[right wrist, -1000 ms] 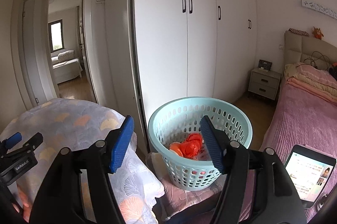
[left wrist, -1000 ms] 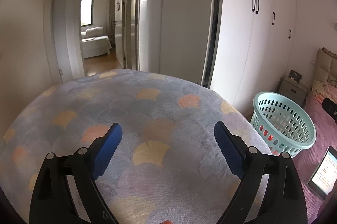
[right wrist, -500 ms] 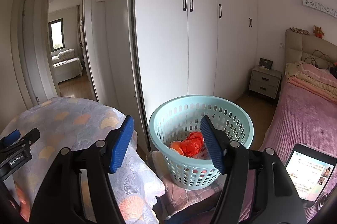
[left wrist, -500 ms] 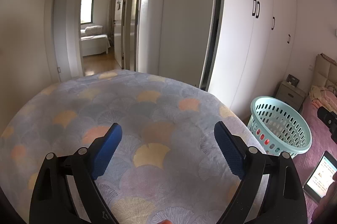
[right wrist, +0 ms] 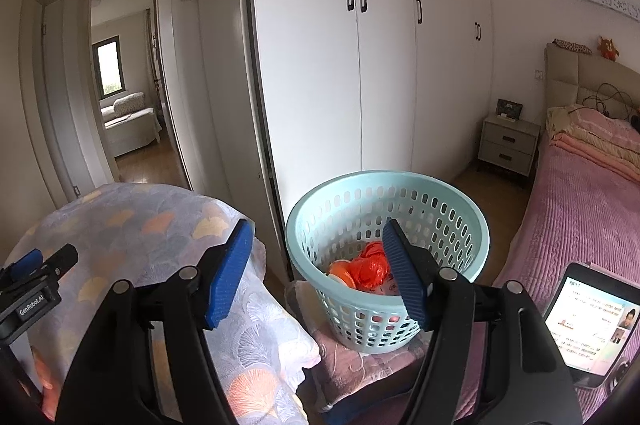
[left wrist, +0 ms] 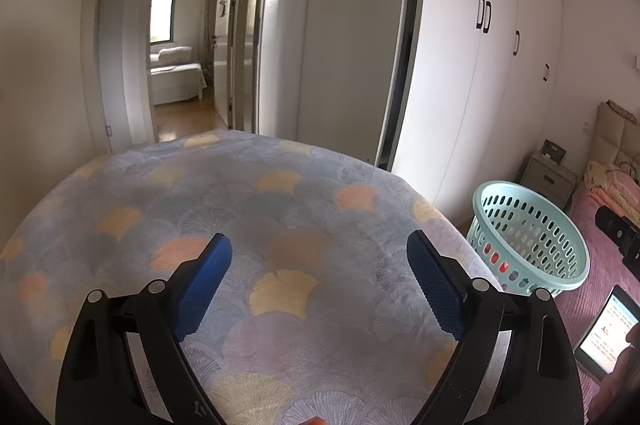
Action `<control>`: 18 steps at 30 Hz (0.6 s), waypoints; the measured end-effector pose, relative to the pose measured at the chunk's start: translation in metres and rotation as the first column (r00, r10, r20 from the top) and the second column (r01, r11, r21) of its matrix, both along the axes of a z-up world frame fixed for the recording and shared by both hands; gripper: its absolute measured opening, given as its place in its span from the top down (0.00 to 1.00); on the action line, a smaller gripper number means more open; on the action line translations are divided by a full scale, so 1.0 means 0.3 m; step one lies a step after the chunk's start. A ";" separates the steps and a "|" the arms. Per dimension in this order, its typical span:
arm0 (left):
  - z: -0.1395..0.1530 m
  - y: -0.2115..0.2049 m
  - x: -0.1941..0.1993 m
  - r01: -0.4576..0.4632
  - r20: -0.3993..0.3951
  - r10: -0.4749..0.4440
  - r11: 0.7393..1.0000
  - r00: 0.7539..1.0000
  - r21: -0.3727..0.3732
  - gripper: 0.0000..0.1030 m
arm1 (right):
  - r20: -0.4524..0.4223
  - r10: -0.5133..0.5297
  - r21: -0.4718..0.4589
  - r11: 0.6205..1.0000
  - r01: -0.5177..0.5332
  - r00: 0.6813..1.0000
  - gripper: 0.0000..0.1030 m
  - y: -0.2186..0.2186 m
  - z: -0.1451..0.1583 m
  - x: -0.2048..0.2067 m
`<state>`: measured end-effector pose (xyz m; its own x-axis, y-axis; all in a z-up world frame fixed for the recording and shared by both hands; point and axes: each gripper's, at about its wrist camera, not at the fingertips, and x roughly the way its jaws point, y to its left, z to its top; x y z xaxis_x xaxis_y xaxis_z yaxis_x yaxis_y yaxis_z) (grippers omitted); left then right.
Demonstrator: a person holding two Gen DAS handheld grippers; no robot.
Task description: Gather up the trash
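From the left wrist, a bedroom with a white wardrobe [left wrist: 500, 73] along the wall and an open doorway [left wrist: 188, 37] at 11 o'clock fills the background, and a blanket [left wrist: 256, 225] patterned with fan shapes in grey, yellow and orange covers the surface below. The left gripper [left wrist: 318, 283] hangs over this blanket with its blue jaws spread wide and nothing between them. A pale green basket [left wrist: 532, 241] stands at 3 o'clock, well apart from the jaws, off the blanket's edge, beside a pink bed [left wrist: 608, 265]. A lit tablet [left wrist: 604, 333] lies at 4 o'clock. From the right wrist, the same wardrobe [right wrist: 360, 65] rises at 12 o'clock, a nightstand [right wrist: 508, 145] sits at 2 o'clock and the pink bed [right wrist: 572, 217] runs down the right. The right gripper [right wrist: 320, 275] is also spread wide and empty. The basket [right wrist: 360, 193] sits just beyond its tips, with orange trash [right wrist: 366, 269] inside, close to the inner face of the right-hand jaw in this view. The blanket [right wrist: 140, 225] lies at 9 o'clock, the left gripper [right wrist: 36, 265] over it, and the tablet [right wrist: 588, 321] at 4 o'clock.
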<state>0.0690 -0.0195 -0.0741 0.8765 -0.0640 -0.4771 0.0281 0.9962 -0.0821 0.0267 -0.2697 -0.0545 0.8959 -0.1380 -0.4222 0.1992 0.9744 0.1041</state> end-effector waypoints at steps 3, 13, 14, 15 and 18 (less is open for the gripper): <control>0.000 -0.001 -0.003 0.003 0.001 -0.003 1.000 1.000 0.000 0.16 | 0.000 0.002 0.000 1.000 -0.002 1.000 0.38 0.001 -0.001 0.001; 0.000 -0.002 -0.002 -0.002 0.002 0.002 1.000 1.000 0.008 0.16 | 0.001 0.006 -0.004 1.000 -0.006 1.000 0.38 0.007 -0.003 -0.002; 0.001 -0.003 0.000 0.000 0.001 0.000 1.000 1.000 0.008 0.16 | 0.001 0.007 -0.003 1.000 -0.007 1.000 0.38 0.008 -0.002 -0.003; 0.000 -0.004 0.000 0.001 -0.001 -0.001 1.000 1.000 0.007 0.16 | 0.002 0.006 -0.004 1.000 -0.005 1.000 0.38 0.007 -0.001 -0.003; 0.000 -0.006 -0.001 0.001 -0.001 -0.001 1.000 1.000 0.009 0.16 | 0.002 0.006 -0.004 1.000 -0.006 1.000 0.38 0.006 0.000 -0.002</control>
